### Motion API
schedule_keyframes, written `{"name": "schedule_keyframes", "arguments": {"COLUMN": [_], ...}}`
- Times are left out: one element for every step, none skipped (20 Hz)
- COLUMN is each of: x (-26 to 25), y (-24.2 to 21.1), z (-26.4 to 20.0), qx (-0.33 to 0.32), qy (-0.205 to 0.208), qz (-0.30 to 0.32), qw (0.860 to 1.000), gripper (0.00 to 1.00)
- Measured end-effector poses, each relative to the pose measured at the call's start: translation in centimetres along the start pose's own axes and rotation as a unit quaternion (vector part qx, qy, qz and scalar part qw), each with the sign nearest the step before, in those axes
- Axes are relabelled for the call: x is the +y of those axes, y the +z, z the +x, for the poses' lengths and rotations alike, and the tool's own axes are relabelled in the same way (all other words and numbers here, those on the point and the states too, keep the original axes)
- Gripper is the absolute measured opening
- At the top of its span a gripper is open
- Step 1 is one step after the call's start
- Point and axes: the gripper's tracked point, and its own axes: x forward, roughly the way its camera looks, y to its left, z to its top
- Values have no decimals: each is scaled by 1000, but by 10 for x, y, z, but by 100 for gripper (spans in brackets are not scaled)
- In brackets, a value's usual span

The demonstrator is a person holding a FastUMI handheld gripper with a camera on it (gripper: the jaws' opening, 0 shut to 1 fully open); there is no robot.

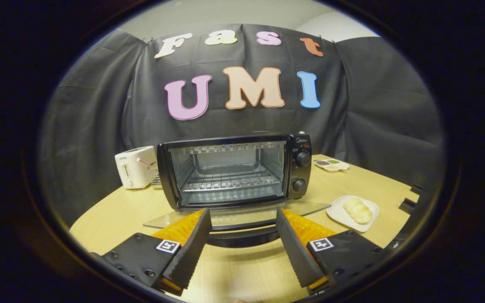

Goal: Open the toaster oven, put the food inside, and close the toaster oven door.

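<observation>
A black toaster oven (234, 170) stands on the wooden table (112, 219) straight ahead of my fingers. Its glass door (242, 216) is folded down flat toward me, and the dark door handle (242, 235) lies between my fingers. The wire rack (230, 182) inside holds nothing. A pale bread roll (357, 210) lies on a white plate (337, 214), to the right of the oven and just beyond my right finger. My gripper (242, 227) is open, the handle lying in the gap with neither finger pressing on it.
A white toaster (135, 167) stands left of the oven. A small white tray (331, 165) with divided compartments lies behind the oven's right side. The table's curved edge runs close on the right.
</observation>
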Motion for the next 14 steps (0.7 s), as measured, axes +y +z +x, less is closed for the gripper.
{"name": "schedule_keyframes", "arguments": {"x": [-1, -1, -3, -3, -4, -4, -2, -3, -3, -3, -2, -4, -6, -9], "y": [-7, -16, -25, -36, -47, -57, -53, -49, -47, -49, -46, -43, -36, -28], "z": [-1, -2, -2, -1, 1, 2, 3, 2, 3, 4, 5, 5, 7, 8], "qx": [8, 19, 31, 47, 64, 79, 70, 60, 60, 61, 61, 59, 54, 44], "qy": [-1, -3, -6, -9, -12, -12, -12, -10, -9, -7, -6, -7, -8, -12], "qz": [-4, -10, -18, -27, -38, -49, -49, -44, -39, -36, -32, -34, -41, -49], "qw": [1000, 1000, 999, 998, 997, 996, 996, 997, 997, 997, 998, 998, 998, 998], "gripper": [96, 96, 96, 96, 96, 96, 96, 96, 96, 95, 95, 95, 95, 95]}}
